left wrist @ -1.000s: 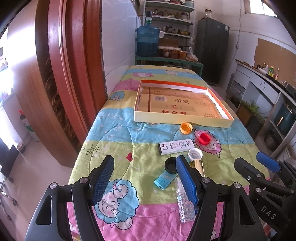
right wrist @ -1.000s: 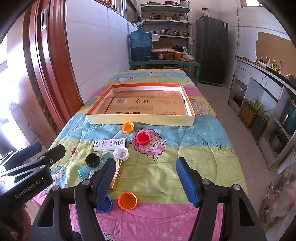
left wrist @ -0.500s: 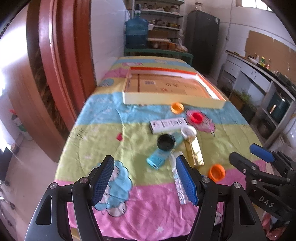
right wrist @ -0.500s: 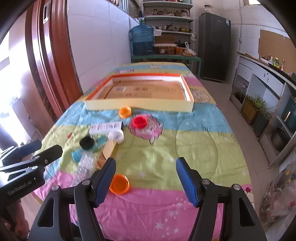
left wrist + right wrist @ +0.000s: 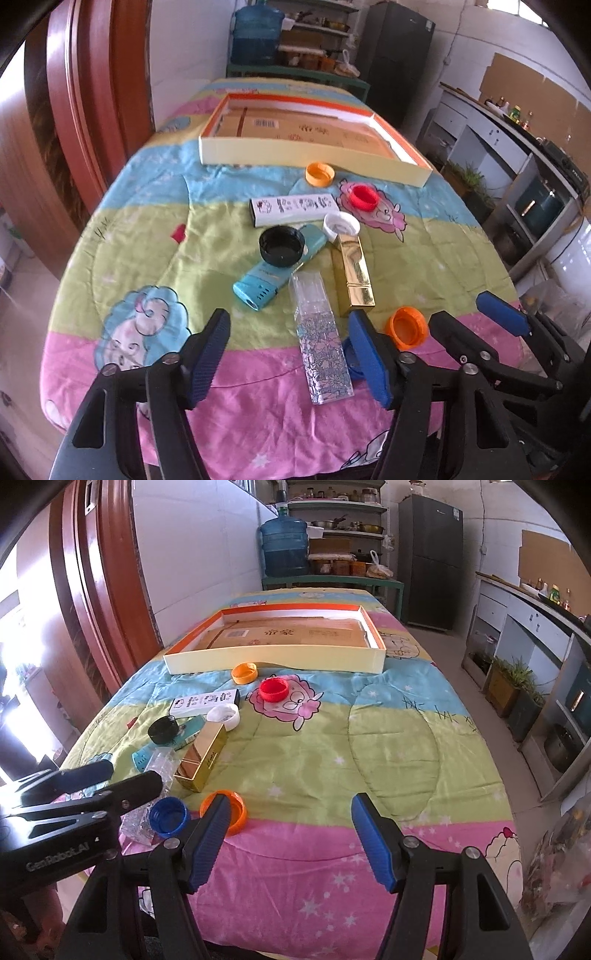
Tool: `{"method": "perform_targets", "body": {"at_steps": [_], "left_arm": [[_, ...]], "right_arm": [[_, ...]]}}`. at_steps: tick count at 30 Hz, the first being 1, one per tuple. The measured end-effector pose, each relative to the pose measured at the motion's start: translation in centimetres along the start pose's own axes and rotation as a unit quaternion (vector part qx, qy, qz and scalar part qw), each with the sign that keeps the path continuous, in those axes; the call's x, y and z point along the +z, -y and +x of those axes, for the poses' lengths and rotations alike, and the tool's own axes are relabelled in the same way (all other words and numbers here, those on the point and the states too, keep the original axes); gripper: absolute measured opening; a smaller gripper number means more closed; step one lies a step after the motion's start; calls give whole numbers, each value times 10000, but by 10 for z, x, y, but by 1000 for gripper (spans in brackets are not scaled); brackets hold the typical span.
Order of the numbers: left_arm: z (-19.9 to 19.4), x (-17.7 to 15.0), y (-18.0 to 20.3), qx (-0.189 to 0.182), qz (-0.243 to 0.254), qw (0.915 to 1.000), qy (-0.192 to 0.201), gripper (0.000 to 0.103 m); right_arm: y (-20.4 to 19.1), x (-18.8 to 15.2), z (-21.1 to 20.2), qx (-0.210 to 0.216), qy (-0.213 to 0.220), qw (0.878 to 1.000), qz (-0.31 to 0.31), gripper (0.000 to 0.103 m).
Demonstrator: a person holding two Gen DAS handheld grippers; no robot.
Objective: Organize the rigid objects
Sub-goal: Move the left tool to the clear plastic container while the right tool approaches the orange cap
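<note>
A cluster of small items lies on the quilted table: a clear floral box [image 5: 321, 343], a gold box [image 5: 352, 273], a teal case [image 5: 273, 277], a black cap [image 5: 282, 245], a white printed box [image 5: 293, 208], and white [image 5: 341, 224], red [image 5: 364, 197] and orange caps [image 5: 320, 173]. My left gripper [image 5: 291, 350] hovers over the clear floral box; its jaws are closing, the box lies between them untouched. My right gripper [image 5: 291, 838] is open and holds nothing, its left finger beside another orange cap [image 5: 225, 810] and a blue cap [image 5: 168, 816].
A shallow cream and orange box lid [image 5: 295, 155] with cardboard inside sits at the far end of the table. A red-brown door frame [image 5: 92, 110] stands on the left, kitchen counters [image 5: 535, 635] on the right. The table's near edge is just under both grippers.
Both grippers have dropped and tilted down towards the near end of the table, so the items look larger. The left jaws stand a little narrower than before.
</note>
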State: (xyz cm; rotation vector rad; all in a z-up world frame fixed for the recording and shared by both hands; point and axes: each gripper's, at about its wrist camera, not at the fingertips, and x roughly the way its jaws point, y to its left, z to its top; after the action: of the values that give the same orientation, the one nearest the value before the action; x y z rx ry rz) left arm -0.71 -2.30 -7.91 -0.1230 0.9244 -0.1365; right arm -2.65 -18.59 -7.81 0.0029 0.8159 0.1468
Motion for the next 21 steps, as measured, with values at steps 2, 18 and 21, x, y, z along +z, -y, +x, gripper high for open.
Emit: {"method": "perform_targets", "body": {"at_steps": [2,18,21], "left_arm": [[5,0,-1,-58,-66,9999,-88,60],[10,1,4,-400,-65,9992,-67,24],[8,1,3,-376,-69,9993,-44,22]], "right_arm": [[0,0,2,42,-28,10000,8,67],[-9,-5,7,357,-119,9991,-186,67],[-11,-7,6,413,-156,9988,-233,67]]}}
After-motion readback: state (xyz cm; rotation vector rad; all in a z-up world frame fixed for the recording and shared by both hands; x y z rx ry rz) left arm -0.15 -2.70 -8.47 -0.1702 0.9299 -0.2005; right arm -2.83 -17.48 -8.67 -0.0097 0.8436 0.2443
